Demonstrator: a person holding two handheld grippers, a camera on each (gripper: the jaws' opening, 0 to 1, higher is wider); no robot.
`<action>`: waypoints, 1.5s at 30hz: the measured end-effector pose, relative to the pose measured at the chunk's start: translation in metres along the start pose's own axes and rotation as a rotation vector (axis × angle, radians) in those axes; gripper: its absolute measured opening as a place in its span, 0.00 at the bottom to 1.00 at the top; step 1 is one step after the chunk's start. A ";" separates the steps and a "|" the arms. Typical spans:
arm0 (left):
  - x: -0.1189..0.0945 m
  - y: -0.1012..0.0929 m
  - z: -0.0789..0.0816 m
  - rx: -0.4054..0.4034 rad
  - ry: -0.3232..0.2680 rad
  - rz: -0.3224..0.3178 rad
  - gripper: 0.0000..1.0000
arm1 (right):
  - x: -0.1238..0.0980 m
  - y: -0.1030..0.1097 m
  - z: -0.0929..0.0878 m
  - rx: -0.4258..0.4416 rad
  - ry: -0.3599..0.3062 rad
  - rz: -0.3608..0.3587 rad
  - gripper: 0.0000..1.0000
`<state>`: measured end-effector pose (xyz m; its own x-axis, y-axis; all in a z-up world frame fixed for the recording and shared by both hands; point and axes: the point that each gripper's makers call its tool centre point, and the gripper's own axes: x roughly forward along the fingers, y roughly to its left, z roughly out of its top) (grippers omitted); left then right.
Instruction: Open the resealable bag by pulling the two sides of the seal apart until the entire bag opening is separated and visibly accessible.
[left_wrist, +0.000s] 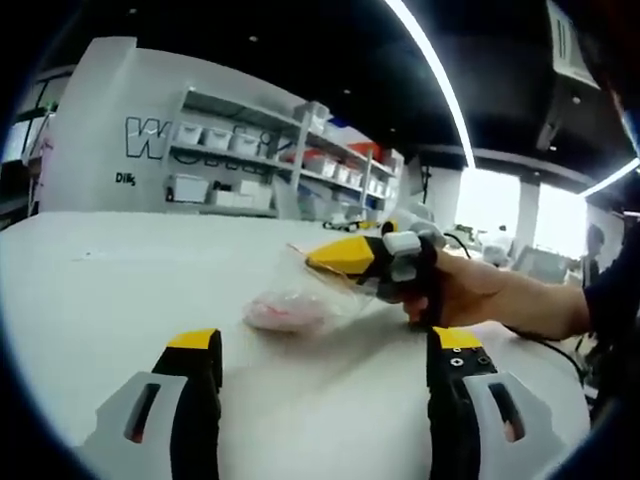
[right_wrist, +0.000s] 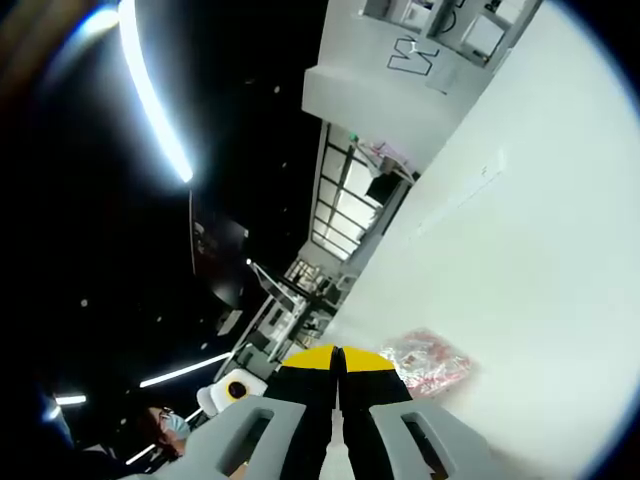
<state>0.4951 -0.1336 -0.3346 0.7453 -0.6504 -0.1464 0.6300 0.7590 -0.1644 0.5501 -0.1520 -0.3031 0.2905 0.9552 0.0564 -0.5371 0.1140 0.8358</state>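
Bright ceiling light strips (left_wrist: 430, 70) blaze overhead against a dark ceiling, washing the white counter (left_wrist: 120, 290) evenly. Windows (left_wrist: 490, 205) blow out to glare. Both views are soft, slightly blurred, with strong fisheye bending toward the edges.

A large "W" begins partly hidden lettering on the white wall (left_wrist: 110, 130).

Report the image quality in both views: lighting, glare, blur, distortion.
Left gripper view: fisheye bends the white table edge; windows at right blow out; the clear bag is soft and low in contrast. Right gripper view: rolled steeply, a ceiling light strip flares against black, and the bag is blurred.
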 end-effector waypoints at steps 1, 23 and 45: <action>0.001 0.000 -0.001 0.008 0.003 0.002 0.92 | 0.000 0.000 0.001 0.001 -0.001 0.000 0.00; 0.003 0.005 -0.003 0.057 0.023 0.032 0.99 | 0.000 0.000 0.001 0.004 -0.004 0.000 0.00; -0.016 -0.003 0.002 0.020 -0.027 0.031 0.99 | 0.000 0.000 0.001 0.004 -0.005 -0.001 0.00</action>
<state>0.4814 -0.1254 -0.3302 0.7702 -0.6255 -0.1248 0.6104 0.7796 -0.1403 0.5515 -0.1523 -0.3027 0.2949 0.9538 0.0580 -0.5335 0.1140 0.8381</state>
